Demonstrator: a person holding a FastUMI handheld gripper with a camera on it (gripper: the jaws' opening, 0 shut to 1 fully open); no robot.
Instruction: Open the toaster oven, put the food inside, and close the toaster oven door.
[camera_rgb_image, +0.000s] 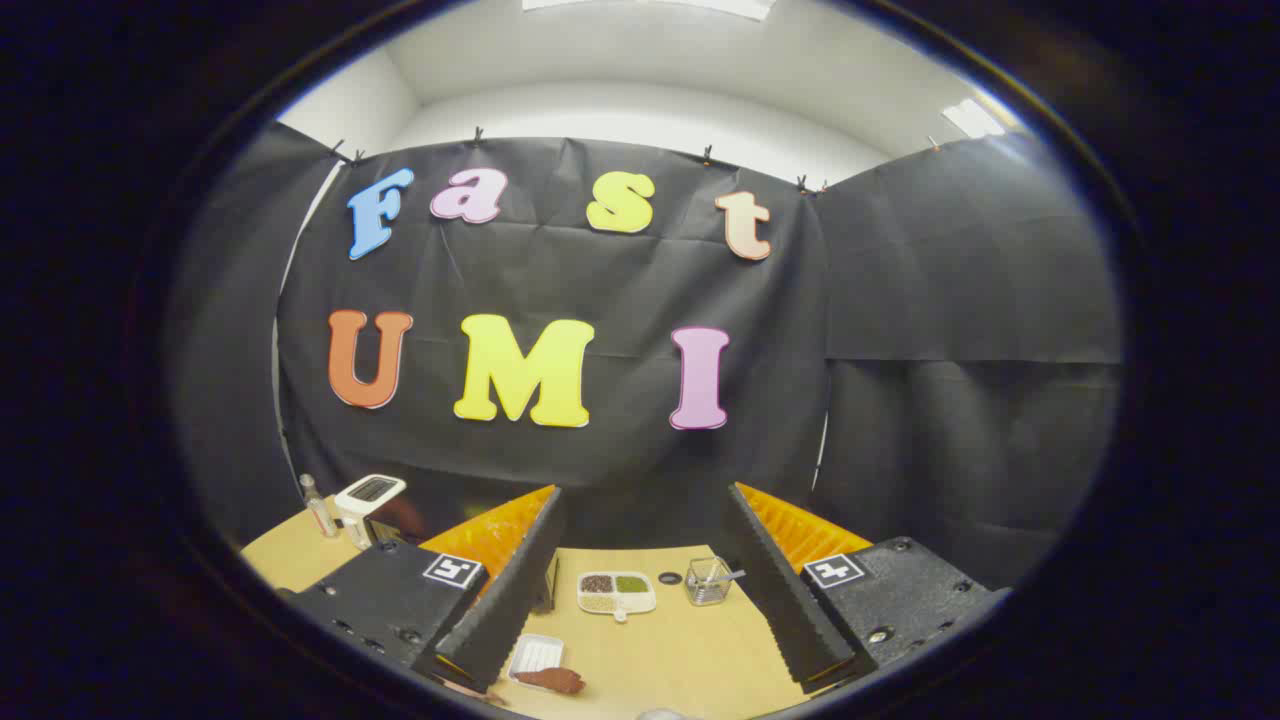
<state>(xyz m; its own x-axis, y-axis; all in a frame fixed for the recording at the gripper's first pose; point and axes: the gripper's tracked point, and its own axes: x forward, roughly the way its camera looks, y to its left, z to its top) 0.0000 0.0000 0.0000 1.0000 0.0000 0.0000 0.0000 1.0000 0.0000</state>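
- I see the bench (690, 660), a light wooden top that reaches back to the black cloth wall of the booth.
- My claw (645, 630) is spread wide and holds nothing; its two fingers (505, 600) stand well apart above the bench, and the things lie in the gap between them.
- A white device with a dark screen (368, 492) stands at the far left of the bench, beyond the left finger; I cannot tell what it is.
- A white divided dish (616, 592) lies between the fingers, toward the far edge of the bench; it has small portions of dark, green and pale grains.
- A white tray (535, 656) lies closer to me, just beside the left finger.
- The food (551, 680), a brown-red piece, rests at the near edge of this tray, partly on it as far as I can see.
- A small clear glass cup (708, 582) with a spoon in it stands just right of the dish, near the right finger.
- A slim bottle (318, 506) stands upright left of the white device.
- A small dark ring (670, 578) lies between the dish and the cup.
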